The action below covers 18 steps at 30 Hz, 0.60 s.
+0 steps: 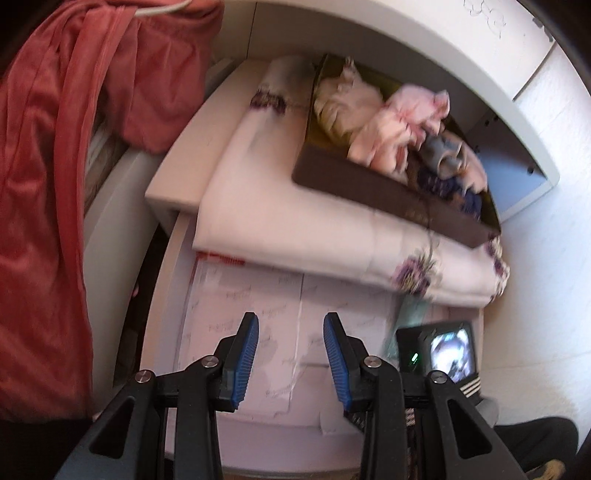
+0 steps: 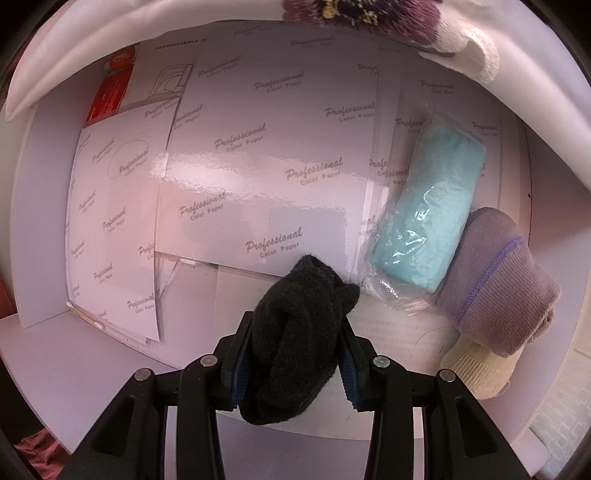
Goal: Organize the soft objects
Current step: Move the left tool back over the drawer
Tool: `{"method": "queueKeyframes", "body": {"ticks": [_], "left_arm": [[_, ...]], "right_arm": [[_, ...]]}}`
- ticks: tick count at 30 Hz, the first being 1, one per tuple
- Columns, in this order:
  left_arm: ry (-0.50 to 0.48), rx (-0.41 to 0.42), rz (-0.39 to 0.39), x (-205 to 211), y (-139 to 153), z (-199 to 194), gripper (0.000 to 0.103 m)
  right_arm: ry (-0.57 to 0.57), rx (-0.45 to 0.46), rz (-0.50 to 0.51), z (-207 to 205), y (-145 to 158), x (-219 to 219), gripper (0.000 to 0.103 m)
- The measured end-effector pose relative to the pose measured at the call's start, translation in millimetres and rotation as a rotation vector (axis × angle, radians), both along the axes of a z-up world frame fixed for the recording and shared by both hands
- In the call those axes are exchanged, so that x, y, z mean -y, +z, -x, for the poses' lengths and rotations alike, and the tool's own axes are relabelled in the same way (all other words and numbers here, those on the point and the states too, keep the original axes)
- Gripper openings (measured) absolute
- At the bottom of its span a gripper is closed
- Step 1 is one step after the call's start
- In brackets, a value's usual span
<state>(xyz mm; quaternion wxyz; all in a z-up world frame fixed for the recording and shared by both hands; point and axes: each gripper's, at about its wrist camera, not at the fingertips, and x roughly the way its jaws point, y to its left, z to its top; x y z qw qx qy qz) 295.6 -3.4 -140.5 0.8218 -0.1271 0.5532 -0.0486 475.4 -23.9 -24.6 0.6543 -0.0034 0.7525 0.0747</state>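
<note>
My right gripper point(image 2: 295, 332) is shut on a black rolled sock point(image 2: 295, 332) and holds it over a shelf lined with white printed paper point(image 2: 258, 166). To its right lie a teal cloth roll in clear plastic point(image 2: 424, 214), a purple rolled sock point(image 2: 498, 280) and a cream rolled sock point(image 2: 476, 369). My left gripper point(image 1: 291, 358) is open and empty above the same papered shelf point(image 1: 258, 295). The camera body of the right gripper point(image 1: 439, 350) shows at the lower right of the left wrist view.
A folded white quilt with purple flowers point(image 1: 295, 221) lies on the shelf behind, also showing at the top of the right wrist view point(image 2: 369, 11). A dark tray point(image 1: 369, 181) of pink, cream and blue small clothes rests on it. Red garments point(image 1: 55, 184) hang at the left.
</note>
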Motion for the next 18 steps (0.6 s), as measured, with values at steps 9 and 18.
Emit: {"method": "queueKeyframes", "body": {"ticks": [9, 18], "left_arm": [[-0.011, -0.065, -0.046, -0.2, -33.6, 7.3, 0.036], [-0.041, -0.107, -0.096, 6.0, -56.4, 8.1, 0.036]], "right_arm": [[0.003, 0.001, 0.002, -0.5, 0.5, 2.0, 0.041], [0.004, 0.001, 0.004, -0.5, 0.3, 0.8, 0.041]]}}
